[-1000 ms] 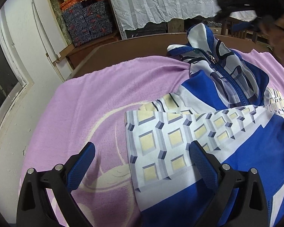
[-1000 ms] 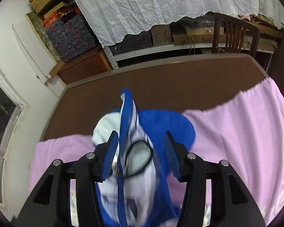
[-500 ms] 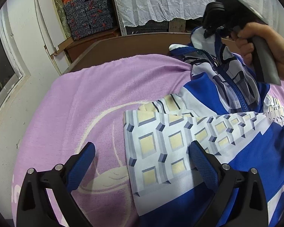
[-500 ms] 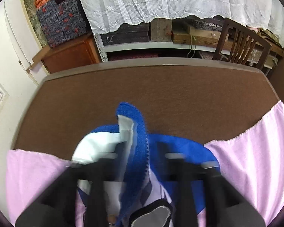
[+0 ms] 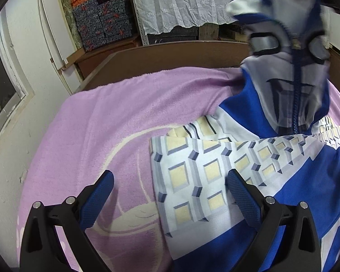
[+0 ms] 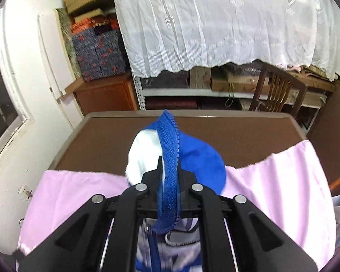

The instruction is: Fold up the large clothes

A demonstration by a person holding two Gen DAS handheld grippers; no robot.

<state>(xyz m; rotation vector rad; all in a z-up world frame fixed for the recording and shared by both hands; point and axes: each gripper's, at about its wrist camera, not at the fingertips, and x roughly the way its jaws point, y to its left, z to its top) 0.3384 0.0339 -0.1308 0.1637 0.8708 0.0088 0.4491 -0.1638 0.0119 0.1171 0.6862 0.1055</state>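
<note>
A blue and white zip jacket with a yellow square pattern lies on a pink blanket. My left gripper is open and empty, low over the folded patterned sleeve. My right gripper is shut on the jacket's collar at the blue zipper edge and holds it lifted. In the left wrist view the lifted hood and collar hang blurred at the upper right, above the blanket.
The blanket covers a brown table whose far part is bare. Behind it stand shelves under a white lace cloth, patterned boxes, a wooden chair and a white wall at the left.
My right gripper has closed on the jacket's collar and lifted it up off the blanket. My left gripper has stayed open over the sleeve.
</note>
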